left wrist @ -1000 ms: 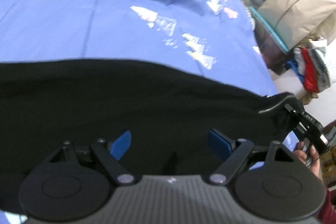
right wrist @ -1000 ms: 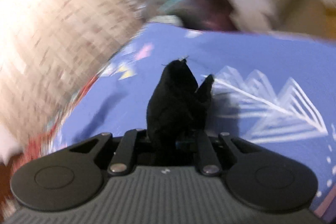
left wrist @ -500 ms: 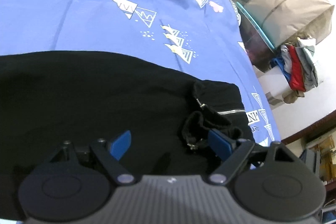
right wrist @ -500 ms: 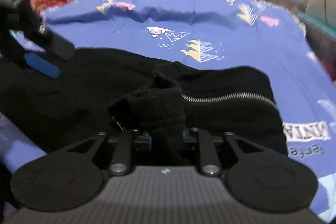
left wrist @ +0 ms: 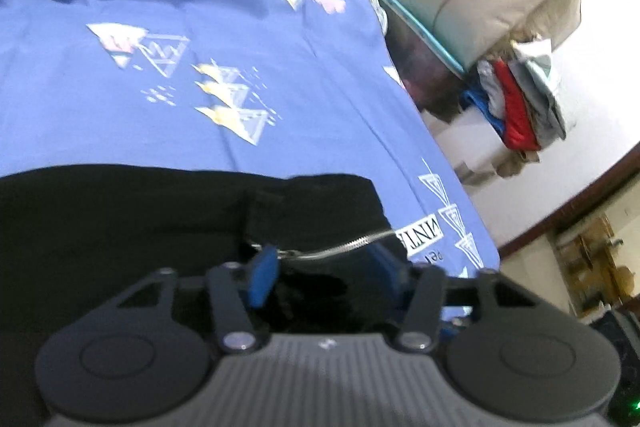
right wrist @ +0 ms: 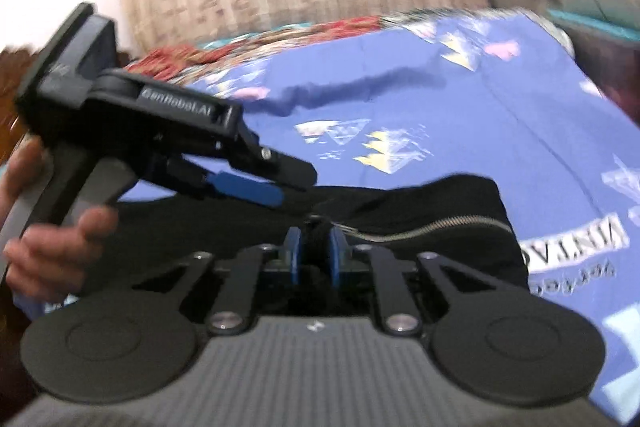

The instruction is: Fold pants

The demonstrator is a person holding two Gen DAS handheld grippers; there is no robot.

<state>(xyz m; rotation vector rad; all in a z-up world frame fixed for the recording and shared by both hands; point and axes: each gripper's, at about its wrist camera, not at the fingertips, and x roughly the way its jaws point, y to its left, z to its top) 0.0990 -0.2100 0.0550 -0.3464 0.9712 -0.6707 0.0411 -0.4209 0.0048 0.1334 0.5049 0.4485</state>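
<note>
Right wrist view: pants part-folded on the bed, both tools at the zip end.

L to R: hand [right wrist: 52, 227] holds left tool [right wrist: 256, 193], jaws just been closing, cloth between, pads not seen pressing; right tool [right wrist: 314, 259] clamped on a bunch of black pants [right wrist: 432, 203] by the zipper [right wrist: 436, 227]. Pants lie near the bedsheet's [left wrist: 200, 107] near edge, toward its right corner. Looks like one fold laid; more folds + smoothing prob. left.
</note>
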